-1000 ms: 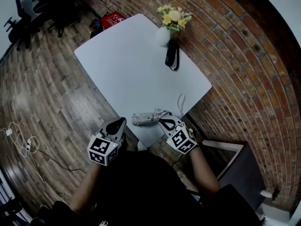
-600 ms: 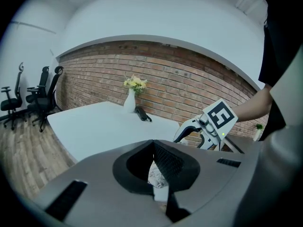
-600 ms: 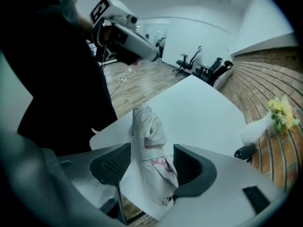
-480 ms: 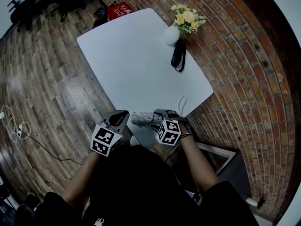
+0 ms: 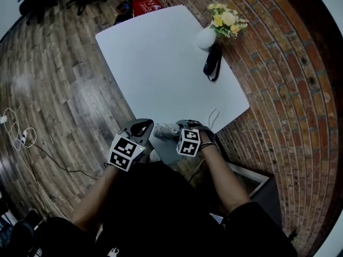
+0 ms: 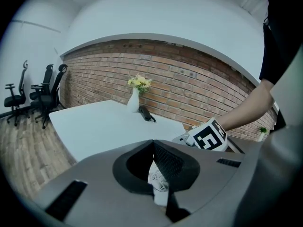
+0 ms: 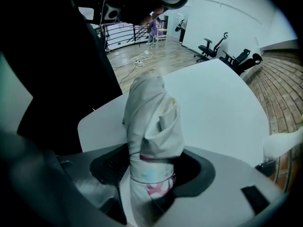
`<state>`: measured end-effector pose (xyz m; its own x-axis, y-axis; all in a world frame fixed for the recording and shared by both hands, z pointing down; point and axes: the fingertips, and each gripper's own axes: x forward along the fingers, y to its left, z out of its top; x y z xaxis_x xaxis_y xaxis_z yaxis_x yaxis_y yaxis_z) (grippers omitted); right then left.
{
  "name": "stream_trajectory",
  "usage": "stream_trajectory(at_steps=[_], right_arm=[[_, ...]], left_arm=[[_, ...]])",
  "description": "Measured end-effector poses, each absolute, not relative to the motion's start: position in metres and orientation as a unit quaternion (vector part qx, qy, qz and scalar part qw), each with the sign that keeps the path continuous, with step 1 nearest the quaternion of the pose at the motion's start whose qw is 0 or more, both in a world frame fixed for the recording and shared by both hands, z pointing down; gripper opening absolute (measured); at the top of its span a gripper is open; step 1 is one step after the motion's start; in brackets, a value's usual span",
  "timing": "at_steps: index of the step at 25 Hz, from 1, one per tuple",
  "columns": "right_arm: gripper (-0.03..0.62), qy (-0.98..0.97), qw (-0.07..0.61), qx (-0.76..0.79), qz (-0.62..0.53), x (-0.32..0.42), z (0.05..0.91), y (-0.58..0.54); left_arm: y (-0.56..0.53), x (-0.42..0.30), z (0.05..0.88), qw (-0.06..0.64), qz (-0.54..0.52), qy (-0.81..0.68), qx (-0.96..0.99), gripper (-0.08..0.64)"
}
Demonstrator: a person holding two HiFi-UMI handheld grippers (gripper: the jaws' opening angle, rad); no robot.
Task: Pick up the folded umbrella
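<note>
umbrella (image 7: 154,126): pale grey-white, pink and light-blue print; table (image 5: 161,63): white; wall (image 5: 289,63): red-brown brick; floor (image 5: 59,90): brown wood planks; vase (image 5: 206,37) at table's far edge: white; flowers (image 5: 228,19): yellow; pouch (image 5: 213,62) beside vase: black

We see soft, even indoor light with only faint shadows; the white desk (image 5: 161,63) glares pale in the head view. Fisheye bending curves the brick wall (image 5: 289,90) and blackens every corner. In the right gripper view the folded umbrella (image 7: 151,126) looms blurred.
</note>
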<state>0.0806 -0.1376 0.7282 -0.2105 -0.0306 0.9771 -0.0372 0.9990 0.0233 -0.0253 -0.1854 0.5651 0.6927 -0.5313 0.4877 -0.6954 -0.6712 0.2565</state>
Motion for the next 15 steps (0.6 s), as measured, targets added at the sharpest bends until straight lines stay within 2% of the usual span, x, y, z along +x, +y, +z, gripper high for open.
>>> stream_trajectory(at_steps=[7, 15], right_arm=[[0.241, -0.784, 0.621, -0.004, 0.007, 0.079, 0.727, -0.139], [0.233, -0.816, 0.574, 0.058, 0.034, 0.072, 0.701, -0.147]], left_arm=[[-0.190, -0.021, 0.570, 0.220, 0.197, -0.340, 0.893, 0.014], [-0.192, -0.024, 0.564, 0.213, 0.195, -0.337, 0.896, 0.014]])
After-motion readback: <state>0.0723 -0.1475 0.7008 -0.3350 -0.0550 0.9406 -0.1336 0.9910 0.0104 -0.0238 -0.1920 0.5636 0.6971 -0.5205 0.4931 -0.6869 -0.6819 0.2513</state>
